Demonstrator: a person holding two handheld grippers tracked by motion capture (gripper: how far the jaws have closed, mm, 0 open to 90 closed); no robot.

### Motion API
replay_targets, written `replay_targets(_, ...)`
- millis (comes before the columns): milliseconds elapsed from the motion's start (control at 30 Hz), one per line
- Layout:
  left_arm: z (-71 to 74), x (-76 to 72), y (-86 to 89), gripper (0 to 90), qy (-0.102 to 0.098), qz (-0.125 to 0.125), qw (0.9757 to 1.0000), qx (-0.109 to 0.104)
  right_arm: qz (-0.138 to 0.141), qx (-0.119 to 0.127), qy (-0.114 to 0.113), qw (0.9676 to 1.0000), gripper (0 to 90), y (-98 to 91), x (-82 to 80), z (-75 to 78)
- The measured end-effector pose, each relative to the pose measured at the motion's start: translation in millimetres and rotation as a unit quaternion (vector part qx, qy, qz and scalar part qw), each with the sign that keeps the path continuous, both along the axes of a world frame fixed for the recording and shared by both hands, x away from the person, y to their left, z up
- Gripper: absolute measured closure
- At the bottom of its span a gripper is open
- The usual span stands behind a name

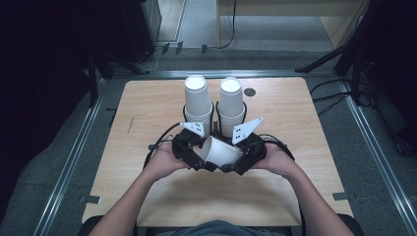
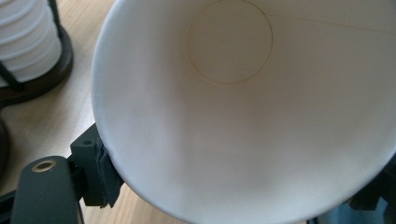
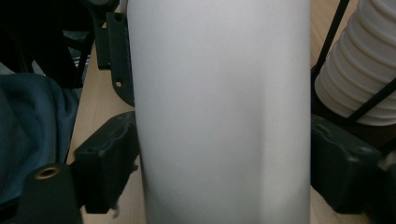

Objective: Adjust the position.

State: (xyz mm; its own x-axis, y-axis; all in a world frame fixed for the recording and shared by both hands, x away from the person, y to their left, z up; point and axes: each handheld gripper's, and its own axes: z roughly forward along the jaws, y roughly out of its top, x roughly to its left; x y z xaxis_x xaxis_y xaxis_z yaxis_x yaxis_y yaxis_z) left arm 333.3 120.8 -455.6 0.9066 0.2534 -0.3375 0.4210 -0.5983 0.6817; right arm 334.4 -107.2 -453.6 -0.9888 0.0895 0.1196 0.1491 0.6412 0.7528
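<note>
White paper cup lies sideways, clamped between left tongs and right tongs.

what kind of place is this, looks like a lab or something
Probably a lab or recording setup rather than a home. A bare wooden table sits between metal floor rails, with tripod legs and cables around it, and two racks of stacked paper cups set out like test props.
</note>
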Motion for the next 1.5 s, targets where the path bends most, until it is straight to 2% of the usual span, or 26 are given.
replay_targets(133, 3.9, 1.0, 6.5, 13.5, -0.006, 0.003, 1.0, 0.002, -0.011, -0.007, 0.009, 0.9999, 13.2, -2.8, 1.8, -0.9)
replay_targets(333, 10.8, 2.3, 18.1, 13.5, -0.012, 0.01, 0.9999, 0.002, -0.011, -0.027, 0.004, 0.9996, 13.3, -6.4, 1.8, -4.4)
replay_targets(500, 19.0, 1.9, 25.6, 13.5, -0.028, 0.014, 0.9994, 0.016, -0.013, -0.032, 0.005, 0.9994, 13.4, -8.0, 1.9, -7.1)
replay_targets(633, 22.1, 0.4, 26.7, 13.5, -0.042, 0.005, 0.9983, 0.04, -0.018, -0.035, 0.009, 0.9992, 13.4, -10.3, 2.4, -7.6)
replay_targets(833, 21.2, 0.5, 19.1, 13.4, -0.056, -0.01, 0.9944, 0.089, -0.024, -0.042, 0.011, 0.9988, 13.4, -12.3, 3.5, -10.7)
replay_targets(933, 20.0, 1.3, 14.8, 13.4, -0.054, -0.016, 0.9938, 0.096, -0.024, -0.043, 0.011, 0.9987, 13.5, -11.3, 3.6, -11.6)
replay_targets(1067, 17.5, 1.8, 9.2, 13.4, -0.057, -0.023, 0.991, 0.119, -0.016, -0.047, 0.01, 0.9987, 13.8, -8.5, 2.9, -13.6)
replay_targets(1167, 15.5, 2.2, 5.7, 13.4, -0.061, -0.023, 0.9887, 0.135, -0.015, -0.052, 0.011, 0.9985, 13.8, -6.2, 2.5, -15.4)
replay_targets(1233, 14.0, 2.2, 3.3, 13.4, -0.065, -0.021, 0.9863, 0.15, -0.014, -0.052, 0.01, 0.9985, 13.8, -5.0, 3.1, -16.6)
replay_targets(1267, 13.1, 2.3, 2.1, 13.4, -0.069, -0.023, 0.9844, 0.16, -0.015, -0.054, 0.012, 0.9984, 13.8, -4.3, 3.0, -17.1)
replay_targets(1333, 10.7, 2.7, 0.3, 13.3, -0.065, -0.025, 0.9833, 0.168, -0.014, -0.054, 0.011, 0.9984, 13.8, -2.8, 3.7, -18.7)
replay_targets(1500, 6.5, 2.4, -5.8, 13.3, -0.068, -0.031, 0.9783, 0.193, -0.012, -0.064, 0.01, 0.9978, 13.8, 1.9, 3.8, -23.4)
